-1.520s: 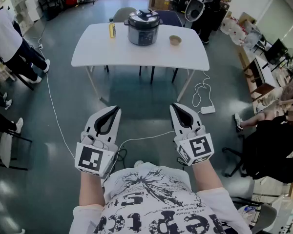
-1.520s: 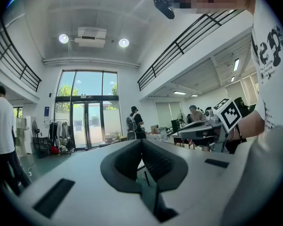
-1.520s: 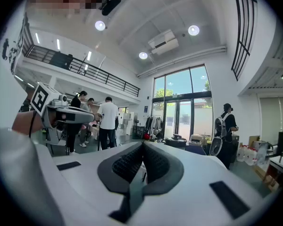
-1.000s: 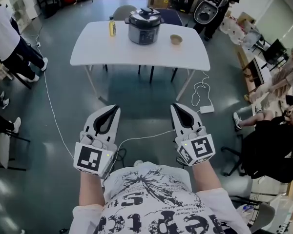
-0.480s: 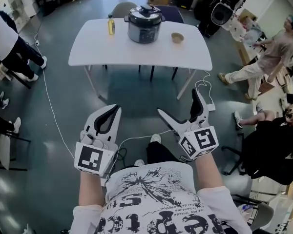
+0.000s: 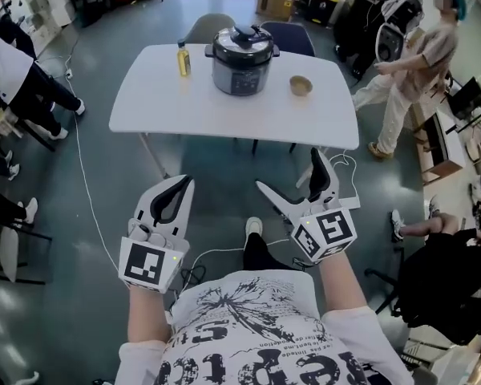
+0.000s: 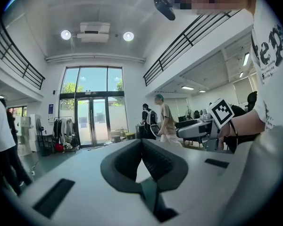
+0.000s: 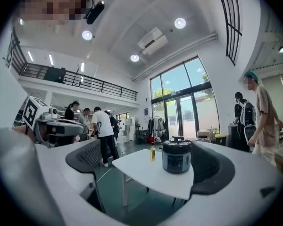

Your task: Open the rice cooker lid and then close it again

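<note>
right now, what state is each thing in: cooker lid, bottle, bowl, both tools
rice cooker lid: closed
yellow bottle: upright
bowl: upright
left tool: shut, nothing held
right tool: open, nothing between the jaws

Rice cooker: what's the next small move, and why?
Probably step closer to the table, leading with the right hand-held gripper. The rice cooker stands there with its lid on, far ahead of it. Its jaws are open and empty, while the left hand-held gripper is shut.
</note>
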Tool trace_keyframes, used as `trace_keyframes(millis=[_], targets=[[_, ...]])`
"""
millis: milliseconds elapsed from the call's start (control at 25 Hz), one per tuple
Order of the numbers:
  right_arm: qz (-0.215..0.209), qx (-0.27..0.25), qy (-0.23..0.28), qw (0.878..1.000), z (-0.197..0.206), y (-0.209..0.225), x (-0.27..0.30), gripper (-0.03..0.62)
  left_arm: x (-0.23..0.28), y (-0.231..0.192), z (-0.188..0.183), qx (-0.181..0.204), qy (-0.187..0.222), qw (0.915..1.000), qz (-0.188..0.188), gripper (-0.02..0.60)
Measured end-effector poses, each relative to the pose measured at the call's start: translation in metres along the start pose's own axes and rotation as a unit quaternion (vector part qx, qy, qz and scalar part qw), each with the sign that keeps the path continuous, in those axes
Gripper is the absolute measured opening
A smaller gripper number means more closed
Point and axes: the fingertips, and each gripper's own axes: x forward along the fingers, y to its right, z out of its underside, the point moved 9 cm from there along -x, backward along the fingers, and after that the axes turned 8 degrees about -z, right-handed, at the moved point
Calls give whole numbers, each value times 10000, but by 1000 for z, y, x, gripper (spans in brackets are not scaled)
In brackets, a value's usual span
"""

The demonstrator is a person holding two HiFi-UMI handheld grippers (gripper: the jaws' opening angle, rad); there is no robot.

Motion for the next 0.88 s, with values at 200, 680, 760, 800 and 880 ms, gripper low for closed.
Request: trace_keyframes(millis=[200,680,760,800,880], targets=[[-204,-22,-129,9997,-9,104,64,591,114,-13,-4,79,-29,9998,-177,14],[-665,32,-697,9953,-19,308,188,580,337,-34,-8,-37,-156,9985,-532,14],[-696,57,-789,9944,-15,321,211,578,358,-47,0,-37,-201,9984,-526,14],[-707,43,-839,9940,-13,326,223,579,367,-55,3,-34,-204,9984,-520,14],[-718,17,-930,9931,-10,335,247,578,387,-70,7,-34,-170,9987,-488,14]])
